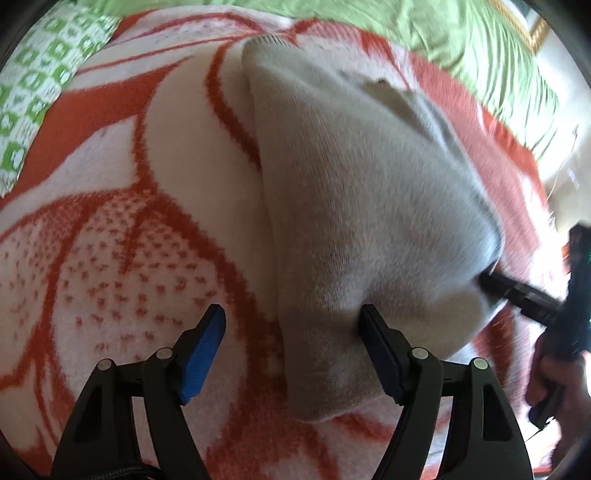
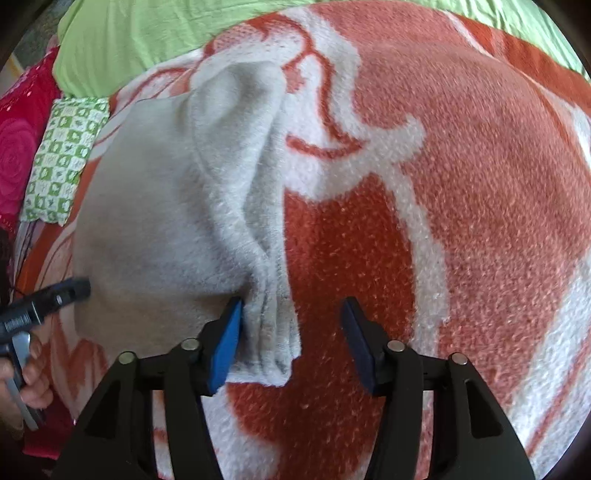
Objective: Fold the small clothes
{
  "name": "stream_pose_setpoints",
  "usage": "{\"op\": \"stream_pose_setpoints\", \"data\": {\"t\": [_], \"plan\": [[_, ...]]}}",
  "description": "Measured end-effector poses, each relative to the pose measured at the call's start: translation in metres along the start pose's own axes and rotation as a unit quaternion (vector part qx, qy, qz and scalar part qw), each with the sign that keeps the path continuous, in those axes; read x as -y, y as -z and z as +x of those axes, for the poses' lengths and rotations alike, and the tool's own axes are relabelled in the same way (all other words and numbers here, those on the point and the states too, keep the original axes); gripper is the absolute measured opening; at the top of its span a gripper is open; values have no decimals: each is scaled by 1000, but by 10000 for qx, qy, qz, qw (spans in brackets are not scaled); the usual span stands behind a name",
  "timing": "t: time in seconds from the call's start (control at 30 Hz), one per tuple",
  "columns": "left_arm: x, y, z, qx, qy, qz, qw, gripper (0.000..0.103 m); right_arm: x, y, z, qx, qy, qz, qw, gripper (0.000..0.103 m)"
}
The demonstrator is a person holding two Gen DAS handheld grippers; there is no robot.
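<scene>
A light grey knitted garment [image 1: 362, 206] lies on an orange and white patterned blanket [image 1: 110, 229]. My left gripper [image 1: 291, 325] is open over the garment's near left edge, its right finger resting on the cloth. In the right wrist view the same garment [image 2: 155, 206] lies at the left, with a bunched fold running down to its near corner. My right gripper [image 2: 291, 317] is open, that bunched corner lying between the jaws against the blue left pad [image 2: 227, 339]. Each gripper's tip shows at the edge of the other's view.
A green sheet [image 1: 461, 33] lies beyond the blanket [image 2: 461, 221]. A green and white checked cloth [image 2: 62, 155] and a pink flowered cloth [image 2: 18, 147] lie at the far left. The person's hands show at the frame edges.
</scene>
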State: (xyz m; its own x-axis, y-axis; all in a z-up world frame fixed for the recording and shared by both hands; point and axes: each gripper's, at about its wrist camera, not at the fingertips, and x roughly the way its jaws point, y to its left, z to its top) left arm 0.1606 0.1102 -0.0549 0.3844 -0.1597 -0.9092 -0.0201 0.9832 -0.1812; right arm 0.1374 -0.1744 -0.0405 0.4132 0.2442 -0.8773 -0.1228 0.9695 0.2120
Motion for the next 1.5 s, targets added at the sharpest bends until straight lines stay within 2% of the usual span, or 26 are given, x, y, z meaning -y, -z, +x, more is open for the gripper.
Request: {"op": "stream_pose_setpoints", "data": {"t": [0.13, 0.27, 0.47, 0.77, 0.9, 1.0, 1.1, 1.27, 1.5], "plan": [[6, 7, -9, 124, -215, 67, 9997, 77, -8, 2, -12, 97, 76, -30, 9999, 60], [8, 20, -26, 180, -284, 101, 9994, 76, -12, 9, -36, 365, -70, 10, 9993, 61], [2, 47, -51, 377, -405, -57, 9985, 76, -24, 28, -64, 701, -216, -96, 9973, 76], [5, 90, -69, 631, -863, 135, 9942, 78, -44, 72, -67, 572, -308, -297, 9974, 82], [13, 102, -69, 676, -970, 354, 9923, 78, -55, 89, -69, 596, -216, -486, 9968, 85], [18, 109, -71, 672, -921, 487, 9923, 78, -62, 94, -72, 667, -148, -639, 9956, 87], [24, 111, -72, 634, -915, 665, 9916, 78, -66, 98, -75, 731, -138, -714, 9947, 89], [28, 113, -86, 802, -940, 744, 9895, 78, -69, 102, -80, 813, -142, -756, 9937, 91], [23, 91, -120, 1219, -888, 488, 9874, 81, -75, 82, -110, 1245, -173, -813, 9887, 91]]}}
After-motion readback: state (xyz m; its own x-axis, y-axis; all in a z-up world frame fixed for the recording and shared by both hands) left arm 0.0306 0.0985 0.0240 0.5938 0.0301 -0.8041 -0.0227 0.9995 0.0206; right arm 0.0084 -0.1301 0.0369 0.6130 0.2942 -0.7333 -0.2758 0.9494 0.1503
